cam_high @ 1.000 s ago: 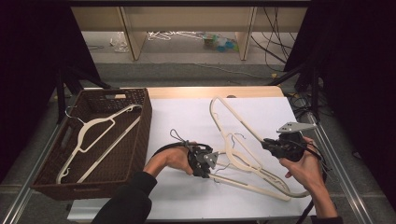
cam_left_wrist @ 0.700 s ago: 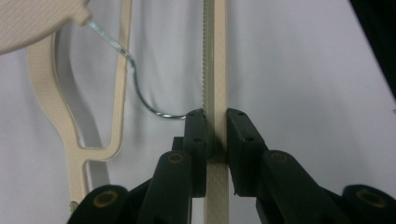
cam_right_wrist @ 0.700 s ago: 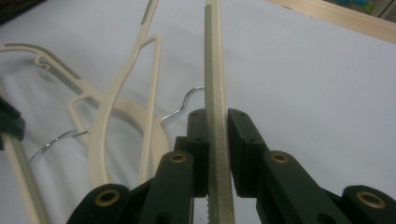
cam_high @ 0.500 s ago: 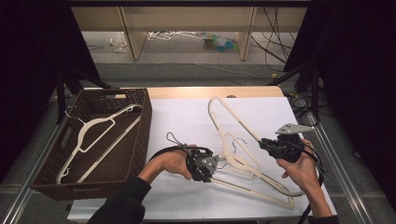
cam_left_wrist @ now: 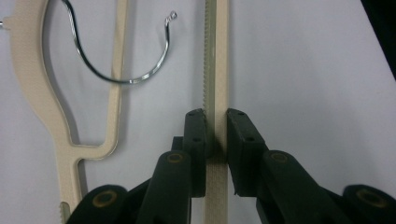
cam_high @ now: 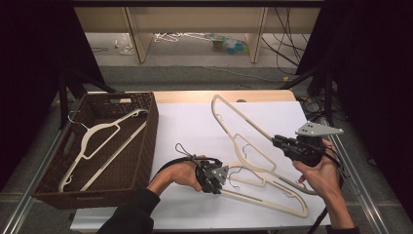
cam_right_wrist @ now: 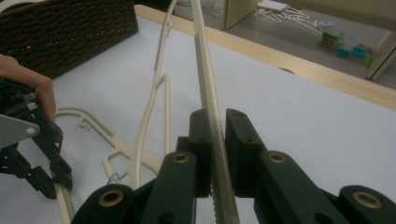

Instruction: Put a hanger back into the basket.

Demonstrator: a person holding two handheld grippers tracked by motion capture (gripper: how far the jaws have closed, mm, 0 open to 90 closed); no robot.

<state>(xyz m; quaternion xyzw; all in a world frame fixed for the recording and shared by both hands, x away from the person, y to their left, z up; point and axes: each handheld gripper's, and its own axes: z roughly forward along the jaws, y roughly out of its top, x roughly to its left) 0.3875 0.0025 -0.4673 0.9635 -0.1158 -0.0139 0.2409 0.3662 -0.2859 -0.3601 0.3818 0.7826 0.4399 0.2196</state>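
Two cream plastic hangers lie overlapping on the white table. My left gripper [cam_high: 221, 179] is shut on the ridged bottom bar of the nearer hanger [cam_high: 272, 201]; its jaws clamp that bar [cam_left_wrist: 216, 56] from both sides in the left gripper view. My right gripper [cam_high: 276, 141] is shut on the long bar of the farther hanger [cam_high: 234, 113], which runs away between the jaws [cam_right_wrist: 203, 60]. The left gripper [cam_right_wrist: 28, 140] also appears low at the left of the right gripper view. A wire hook [cam_left_wrist: 140, 77] curls beside the gripped bar.
A dark woven basket [cam_high: 146, 141] stands at the table's left with one cream hanger [cam_high: 104, 141] inside. The table's wooden far edge [cam_high: 195, 96] borders a drop to the floor. Black drapes and stands flank both sides.
My left gripper has drawn a little toward the front edge, dragging the nearer hanger with it. The right gripper shifted slightly left, still holding the farther hanger.
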